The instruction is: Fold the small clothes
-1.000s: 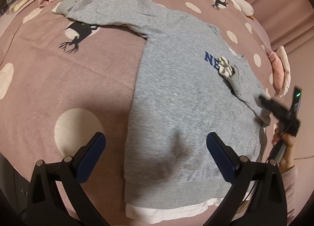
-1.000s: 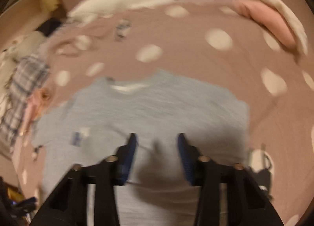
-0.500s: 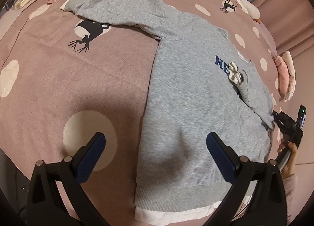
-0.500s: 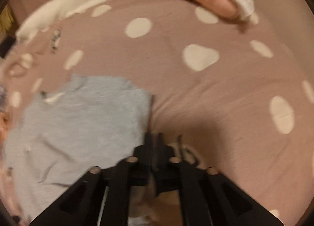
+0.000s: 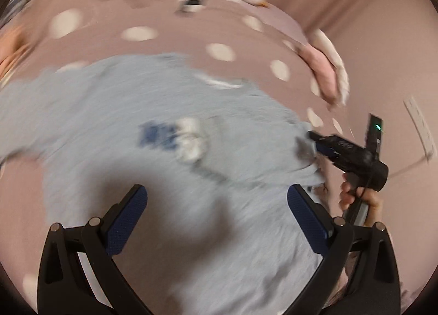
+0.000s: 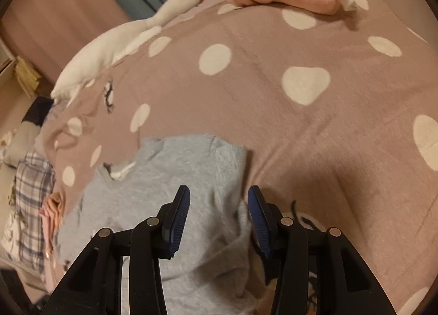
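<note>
Opening right gripper (image 6: 217,217) over grey sweatshirt (image 6: 169,194), fold edge between jaws, unpinched | left gripper (image 5: 216,211) spread wide above sweatshirt

Sweater (image 6: 169,191) grey matt fleecy knit; bedspread (image 6: 301,137) matt soft cloth; tongs (image 6: 217,219) black plastic, ribbed blue pads (image 6: 182,211).

Left wrist view: aimed steeply down, close above the grey sweatshirt (image 5: 169,178) filling mid-frame (badly blurred). Right wrist view: likewise tilted down over the bedspread (image 6: 314,137), sweatshirt at lower left. Shared: sweatshirt, goose toy (image 6: 123,38), folded pink garment (image 5: 324,79).
</note>
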`<state>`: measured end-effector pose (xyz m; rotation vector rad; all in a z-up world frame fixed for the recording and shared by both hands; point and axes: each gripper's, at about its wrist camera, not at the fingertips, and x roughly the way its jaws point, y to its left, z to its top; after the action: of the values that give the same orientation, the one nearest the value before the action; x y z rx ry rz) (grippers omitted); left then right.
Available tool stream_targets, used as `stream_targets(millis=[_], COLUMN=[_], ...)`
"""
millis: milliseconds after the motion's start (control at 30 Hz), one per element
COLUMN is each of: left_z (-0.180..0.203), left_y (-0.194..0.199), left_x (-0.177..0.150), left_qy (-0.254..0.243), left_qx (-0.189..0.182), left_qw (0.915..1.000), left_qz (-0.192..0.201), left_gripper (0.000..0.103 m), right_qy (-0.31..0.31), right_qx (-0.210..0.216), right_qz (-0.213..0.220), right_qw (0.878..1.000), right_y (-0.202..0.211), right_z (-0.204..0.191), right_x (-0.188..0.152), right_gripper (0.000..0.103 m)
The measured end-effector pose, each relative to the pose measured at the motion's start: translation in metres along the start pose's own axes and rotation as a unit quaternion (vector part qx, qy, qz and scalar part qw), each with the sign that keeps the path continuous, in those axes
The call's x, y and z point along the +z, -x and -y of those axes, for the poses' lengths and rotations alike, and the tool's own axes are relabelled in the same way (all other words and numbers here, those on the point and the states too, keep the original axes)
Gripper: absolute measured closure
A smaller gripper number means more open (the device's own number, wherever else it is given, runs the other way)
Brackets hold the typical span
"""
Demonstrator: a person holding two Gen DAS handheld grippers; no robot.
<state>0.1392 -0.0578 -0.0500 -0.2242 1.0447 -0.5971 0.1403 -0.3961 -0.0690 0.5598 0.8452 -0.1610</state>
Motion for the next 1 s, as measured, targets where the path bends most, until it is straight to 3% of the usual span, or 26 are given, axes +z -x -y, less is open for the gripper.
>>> stream_targets(millis=[33, 67, 100, 167, 200, 267, 333, 500, 533, 633, 733, 833, 900, 1000], left_z=[0.016, 0.023, 0.03, 0.043, 0.042, 0.042, 0.035, 0.021, 0.017, 0.01, 0.002, -0.009, -0.016, -0.029], left_y=[-0.018, -0.028, -0.04, -0.071, -0.079, -0.096, -0.109, -0.101, -0.096, -0.073, -0.071, -0.082, -0.075, -0.055], left_x=[0.008, 0.011, 0.015, 0.019, 0.02, 0.02, 0.017, 0.015, 0.016, 0.015, 0.01, -0.001, -0.005, -0.009], left_qy=[-0.028, -0.045, -0.06, -0.086, -0.089, -0.104, -0.103, -0.101, -0.099, -0.08, -0.061, -0.049, -0.045, -0.025], left_qx=[0.006, 0.015, 0.025, 0.031, 0.036, 0.049, 0.056, 0.042, 0.039, 0.032, 0.03, 0.065, 0.057, 0.057], left_qw=[0.9996, 0.9988, 0.9978, 0.9948, 0.9938, 0.9911, 0.9901, 0.9917, 0.9919, 0.9951, 0.9961, 0.9933, 0.9947, 0.996], left_qz=[-0.005, -0.007, -0.012, -0.046, -0.056, -0.067, -0.076, -0.067, -0.07, -0.05, -0.056, -0.082, -0.072, -0.064], left_gripper=[0.002, 0.011, 0.017, 0.047, 0.052, 0.057, 0.058, 0.058, 0.054, 0.024, 0.025, 0.036, 0.039, 0.041], right_qy=[0.01, 0.024, 0.035, 0.044, 0.047, 0.049, 0.031, -0.011, -0.011, -0.007, 0.043, 0.101, 0.138, 0.185], right_qx=[-0.014, -0.032, -0.041, -0.052, -0.047, -0.046, -0.05, -0.034, -0.032, -0.041, -0.006, 0.014, 0.003, -0.056], right_qz=[-0.01, -0.019, -0.025, -0.028, -0.023, -0.014, 0.0, -0.018, -0.019, 0.013, 0.048, 0.028, 0.0, -0.05], right_qw=[1.0, 0.999, 0.998, 0.997, 0.998, 0.998, 0.998, 0.999, 0.999, 0.999, 0.998, 0.994, 0.99, 0.98], right_y=[-0.006, -0.012, -0.017, -0.019, -0.019, -0.016, -0.011, -0.019, -0.017, 0.008, 0.036, 0.04, 0.03, 0.008], right_z=[-0.002, -0.005, -0.006, -0.003, -0.001, 0.002, 0.013, 0.03, 0.028, 0.019, -0.002, -0.023, -0.03, -0.029], right_x=[0.001, -0.001, -0.001, -0.002, -0.002, -0.002, -0.002, -0.003, -0.002, -0.001, -0.007, -0.023, -0.038, -0.062], right_gripper=[0.056, 0.061, 0.078, 0.091, 0.098, 0.1, 0.101, 0.102, 0.102, 0.1, 0.099, 0.099, 0.099, 0.099])
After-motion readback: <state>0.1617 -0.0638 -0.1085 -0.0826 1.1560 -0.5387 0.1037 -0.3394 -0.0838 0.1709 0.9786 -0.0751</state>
